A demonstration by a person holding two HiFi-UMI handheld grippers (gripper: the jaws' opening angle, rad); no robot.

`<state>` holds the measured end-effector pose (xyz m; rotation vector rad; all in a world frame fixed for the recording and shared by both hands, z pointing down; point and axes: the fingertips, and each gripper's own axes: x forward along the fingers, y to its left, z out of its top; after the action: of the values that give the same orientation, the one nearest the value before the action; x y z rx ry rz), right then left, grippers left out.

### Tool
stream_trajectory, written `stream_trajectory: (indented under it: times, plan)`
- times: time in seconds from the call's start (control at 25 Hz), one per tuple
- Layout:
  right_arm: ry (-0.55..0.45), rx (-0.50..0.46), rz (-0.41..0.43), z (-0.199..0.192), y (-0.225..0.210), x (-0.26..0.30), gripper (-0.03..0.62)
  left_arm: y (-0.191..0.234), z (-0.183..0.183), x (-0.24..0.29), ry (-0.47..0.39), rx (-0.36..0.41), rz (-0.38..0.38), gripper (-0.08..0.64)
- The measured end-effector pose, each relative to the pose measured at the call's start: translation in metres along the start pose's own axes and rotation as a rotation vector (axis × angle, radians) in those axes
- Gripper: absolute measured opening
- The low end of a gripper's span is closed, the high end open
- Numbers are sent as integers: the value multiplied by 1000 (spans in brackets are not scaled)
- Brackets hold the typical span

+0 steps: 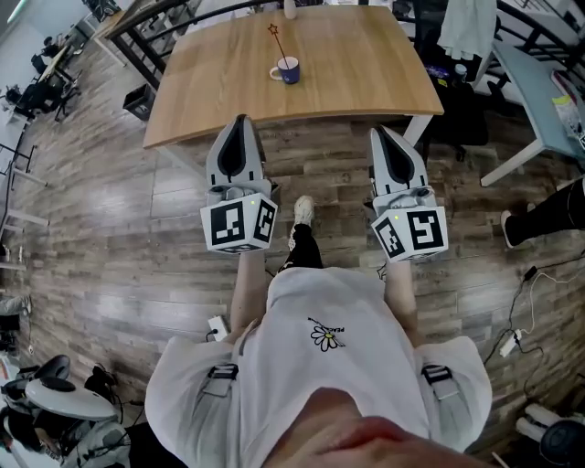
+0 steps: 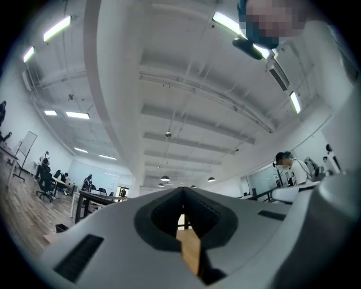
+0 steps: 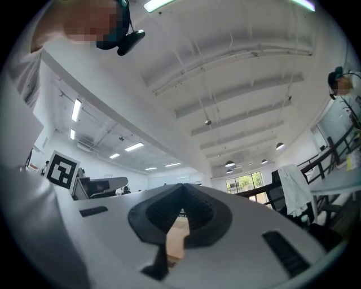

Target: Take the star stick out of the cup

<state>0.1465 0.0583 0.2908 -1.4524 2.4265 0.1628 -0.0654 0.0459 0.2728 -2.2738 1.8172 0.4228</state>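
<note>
A blue cup (image 1: 287, 69) with a white inside stands near the middle of the wooden table (image 1: 366, 82). A thin stick topped by a small red star (image 1: 273, 30) leans out of it to the upper left. My left gripper (image 1: 241, 122) and right gripper (image 1: 379, 133) hang side by side over the floor, short of the table's near edge, both well apart from the cup. Both are shut with nothing between the jaws. In the left gripper view the left gripper (image 2: 182, 195) points up at the ceiling, as does the right gripper (image 3: 181, 191) in its own view; the cup shows in neither.
A white object (image 1: 290, 9) stands at the table's far edge. A grey desk (image 1: 539, 91) and a chair with a white garment (image 1: 466, 27) are at the right. Black frames (image 1: 146, 55) stand left of the table. Cables (image 1: 516, 320) lie on the wooden floor.
</note>
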Motion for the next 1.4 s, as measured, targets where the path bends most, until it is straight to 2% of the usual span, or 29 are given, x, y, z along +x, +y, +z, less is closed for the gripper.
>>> stream_trajectory:
  times: [0.08,0.32,0.48,0.72,0.92,1.16,1.4]
  plan:
    - [4,-16,-14,-6,-11,14,6,3,-3,20,-17,-14,-14,15]
    - [26,-2,-41,-25,-34,75,6,23,-4,85,-39,8,-52,15]
    - [40,5,-56,-41,-44,136,6,57,-6,141,-81,44,-30,15]
    - [76,-55,-26,-62,-50,242,6,106,-44,230,-50,5,-37,15]
    - [140,-92,-13,-109,-52,324,6,154,-76,276,-95,-3,-23,15]
    - [221,-125,7,-146,-54,388,6,200,-121,326,-16,-39,6,15]
    - [278,-106,5,-171,-77,404,6,212,-158,346,82,-21,51,15]
